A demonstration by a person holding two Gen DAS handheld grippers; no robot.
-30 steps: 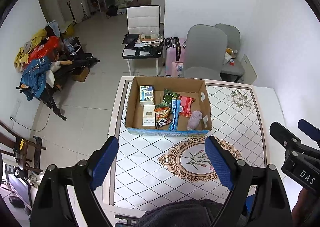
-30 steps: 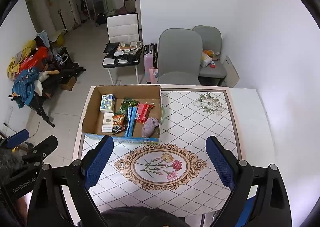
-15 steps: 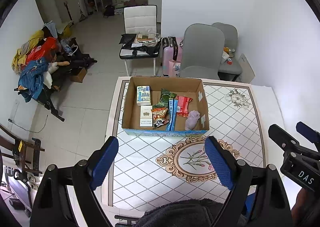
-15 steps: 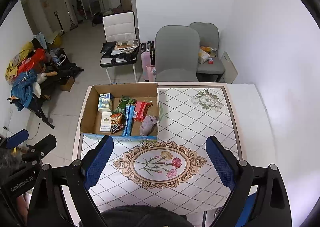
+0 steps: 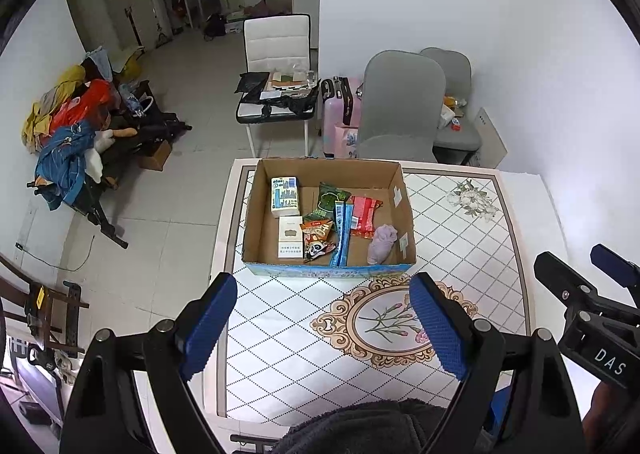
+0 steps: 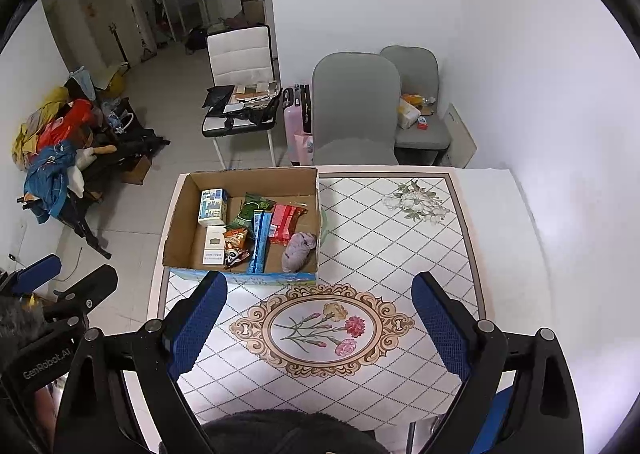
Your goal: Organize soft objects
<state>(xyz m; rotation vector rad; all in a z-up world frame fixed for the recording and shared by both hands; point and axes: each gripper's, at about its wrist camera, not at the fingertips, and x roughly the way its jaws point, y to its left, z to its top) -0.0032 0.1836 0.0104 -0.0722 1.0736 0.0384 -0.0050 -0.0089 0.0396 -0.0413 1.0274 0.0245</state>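
- The left claw (image 5: 324, 318) is spread wide with nothing between its blue pads, held above the near part of the bench (image 5: 460, 238).
- The right claw (image 6: 320, 318) is likewise released and empty, over the flower medallion (image 6: 320, 330) printed on the bench cover.
- A cardboard box (image 5: 256, 222) sits at the bench's far left corner.
- Inside it, a lilac soft cloth bundle (image 5: 382, 243) lies in the near right corner, beside a red snack pack (image 5: 363, 214) and a blue strip packet (image 5: 342, 232).
- Also inside: a blue-and-white tissue pack (image 5: 285, 197), a white carton (image 5: 291, 236), a green bag (image 5: 330, 196); their print is too small to read.
- "DAS" reads on the right tool's body; "GenRobot.AI" on the left tool's.
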